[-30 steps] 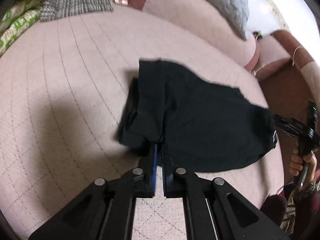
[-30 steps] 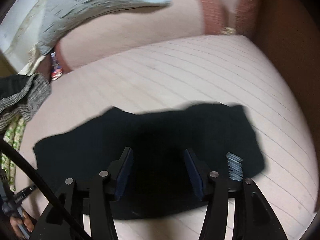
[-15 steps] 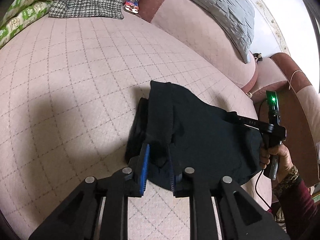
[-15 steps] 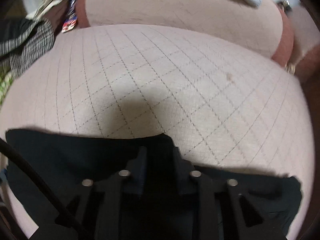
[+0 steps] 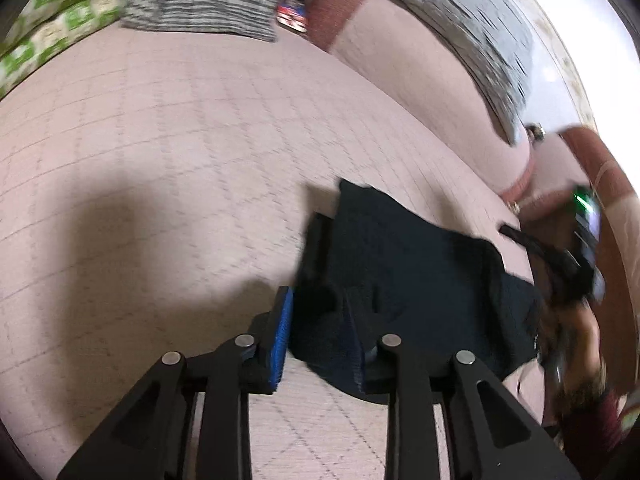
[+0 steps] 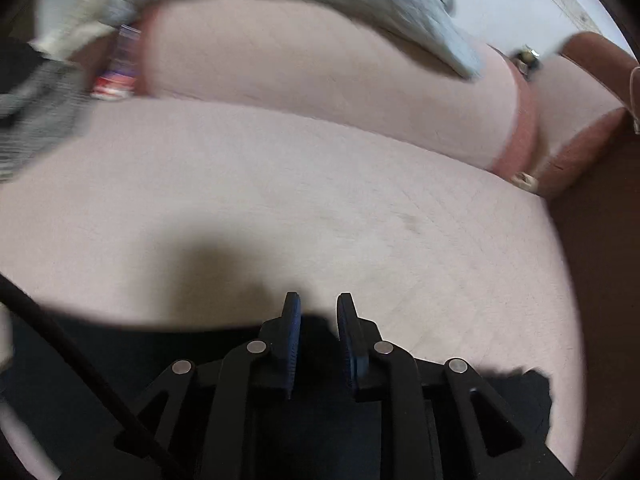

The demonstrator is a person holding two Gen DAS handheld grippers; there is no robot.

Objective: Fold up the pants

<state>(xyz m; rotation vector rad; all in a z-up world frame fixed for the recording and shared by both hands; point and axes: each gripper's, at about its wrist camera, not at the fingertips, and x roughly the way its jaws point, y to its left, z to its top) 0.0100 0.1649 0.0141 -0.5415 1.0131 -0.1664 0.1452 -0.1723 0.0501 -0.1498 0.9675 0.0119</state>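
Folded black pants (image 5: 412, 280) lie on a pink quilted sofa seat (image 5: 160, 184). The left gripper (image 5: 320, 332) stands spread wide over their near edge, gripping nothing; the right gripper (image 6: 318, 328) shows a narrow gap with dark cloth between its fingers, any grip lost in blur.

The left wrist view looks down along its fingers (image 5: 282, 334), low and close over the quilted pink cushion (image 5: 160, 184), facing the sofa back beyond the fingertips. The right wrist view sits as low behind its own fingers (image 6: 291, 336), facing the same back. Both share the black pants (image 5: 416, 276) at the fingertips and the grey pillow (image 6: 384, 4) beyond.
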